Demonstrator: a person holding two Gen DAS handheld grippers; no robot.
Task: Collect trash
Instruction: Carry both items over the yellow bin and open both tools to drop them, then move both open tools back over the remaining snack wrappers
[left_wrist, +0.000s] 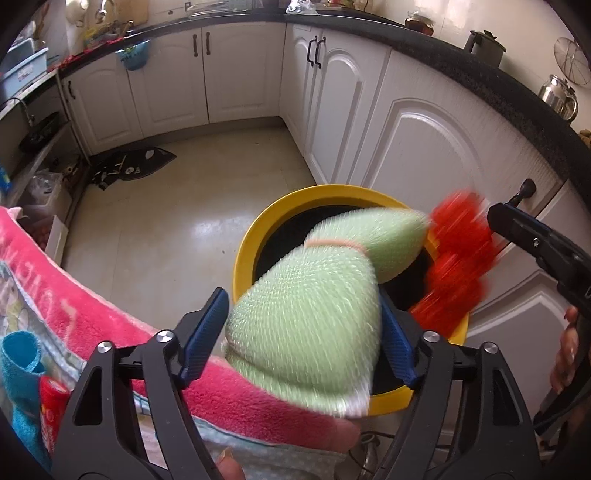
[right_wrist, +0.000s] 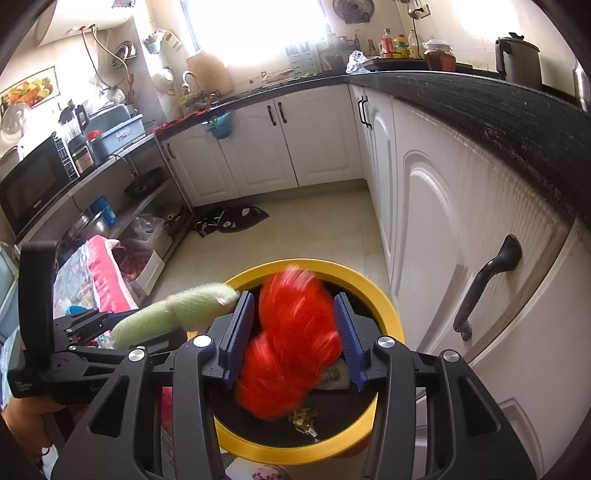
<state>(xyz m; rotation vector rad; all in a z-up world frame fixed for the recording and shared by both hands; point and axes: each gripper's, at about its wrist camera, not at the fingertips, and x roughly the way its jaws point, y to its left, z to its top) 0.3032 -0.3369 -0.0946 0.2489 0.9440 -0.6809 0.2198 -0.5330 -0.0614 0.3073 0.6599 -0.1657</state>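
A yellow bin (left_wrist: 248, 254) (right_wrist: 388, 307) with a black liner stands on the floor against the white cupboards, just below both grippers. My left gripper (left_wrist: 301, 295) hangs over its near rim. A pale green foam net sleeve (left_wrist: 310, 314) (right_wrist: 177, 310) lies between the fingers, blurred, with a gap showing at the left pad (left_wrist: 203, 332). My right gripper (right_wrist: 293, 295) is over the bin mouth. A fuzzy red bundle (right_wrist: 291, 343) (left_wrist: 456, 258), blurred, sits loose between its blue pads. Paper scraps (right_wrist: 303, 419) and a white wrapper (right_wrist: 334, 374) lie in the bin.
A pink towel (left_wrist: 92, 295) covers a surface left of the bin. White cupboard doors with a black handle (right_wrist: 484, 284) run along the right under a dark counter (right_wrist: 480, 99). A dark mat (left_wrist: 133, 166) lies on the tiled floor. A hand (left_wrist: 565, 350) holds the right gripper.
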